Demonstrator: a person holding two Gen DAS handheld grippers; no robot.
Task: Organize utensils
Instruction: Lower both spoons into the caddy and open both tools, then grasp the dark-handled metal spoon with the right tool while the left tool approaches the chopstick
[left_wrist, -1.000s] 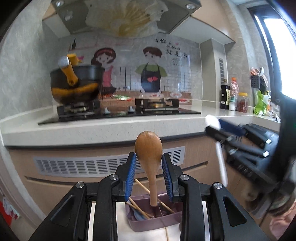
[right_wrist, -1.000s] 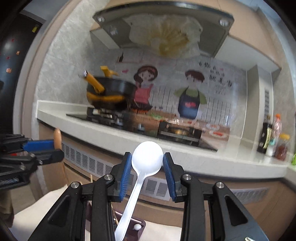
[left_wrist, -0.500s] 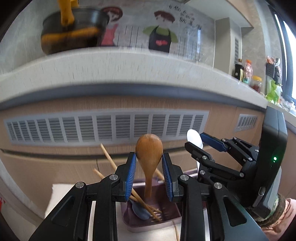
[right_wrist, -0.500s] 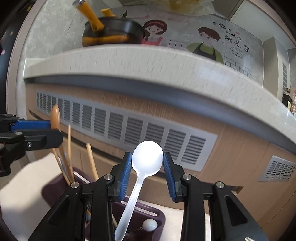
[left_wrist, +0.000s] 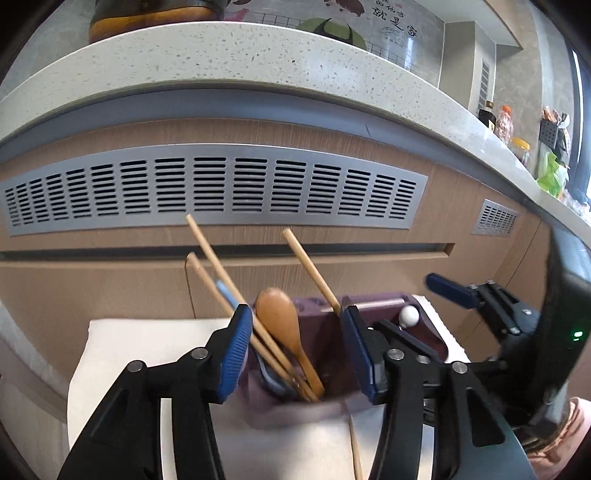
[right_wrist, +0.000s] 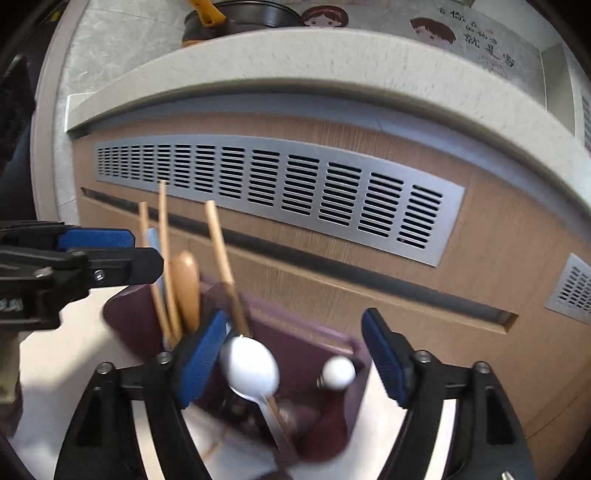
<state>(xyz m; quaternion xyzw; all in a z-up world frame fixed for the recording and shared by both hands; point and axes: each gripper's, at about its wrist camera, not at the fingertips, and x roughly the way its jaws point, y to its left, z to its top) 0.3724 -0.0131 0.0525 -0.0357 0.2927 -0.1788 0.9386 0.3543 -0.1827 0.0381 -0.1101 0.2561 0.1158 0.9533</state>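
Note:
A purple utensil holder stands on a white cloth. My left gripper hangs just over its left compartment, jaws opening. The wooden spoon stands free between them, leaning among several chopsticks. My right gripper sits over the right compartment of the holder, jaws opening wide. The white spoon rests loose inside, close to the left pad. A white ball-ended utensil sits beside it. The wooden spoon shows at the left.
A wood cabinet front with a grey vent grille rises right behind the holder, under a speckled counter edge. One loose chopstick lies on the cloth. A blue-padded finger of the left gripper reaches in from the left.
Both grippers came down to the holder from up by the counter. Each was shut on its spoon; now both jaws have spread and the spoons stand loose in the holder.

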